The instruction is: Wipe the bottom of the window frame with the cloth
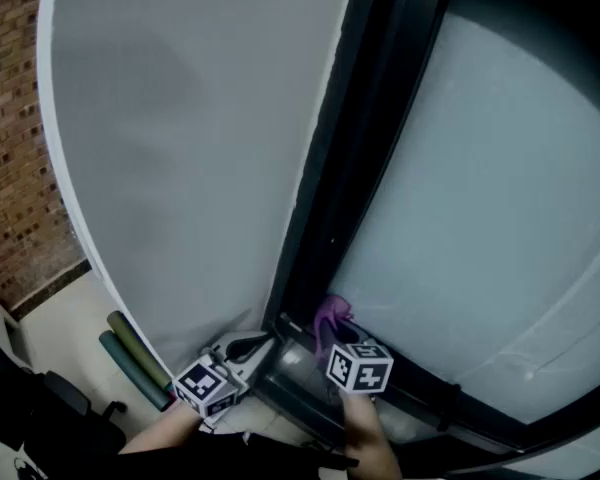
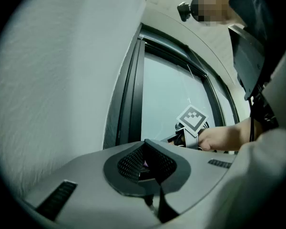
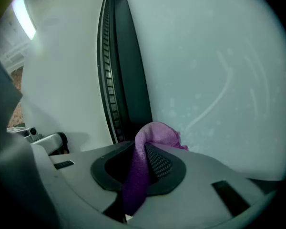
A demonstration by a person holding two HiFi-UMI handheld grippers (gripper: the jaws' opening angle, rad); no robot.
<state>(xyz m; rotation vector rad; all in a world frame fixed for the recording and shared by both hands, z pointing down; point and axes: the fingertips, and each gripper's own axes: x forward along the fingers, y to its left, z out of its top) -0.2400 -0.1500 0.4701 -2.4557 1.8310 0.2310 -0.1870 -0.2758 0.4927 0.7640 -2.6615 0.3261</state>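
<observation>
Left tool [image 2: 145,147]: smooth pale grey shell, black collar round jaws, black mesh-textured pads [image 2: 131,163], dark ribbed slot [image 2: 57,199] in shell behind pads

Right tool [image 3: 142,149]: same grey shell and black collar, mesh pad [image 3: 161,162], dark slot [image 3: 231,197]

Behind pads each tool carries marker cube with white faces and black square markers: left cube [image 1: 205,386], right cube [image 1: 360,366]

Behind cubes: left hand [image 1: 165,426], right hand [image 1: 368,438], then dark clothing [image 1: 240,463]

Thin black cable or strap [image 2: 252,118] on dark top, above right cube in left gripper view
</observation>
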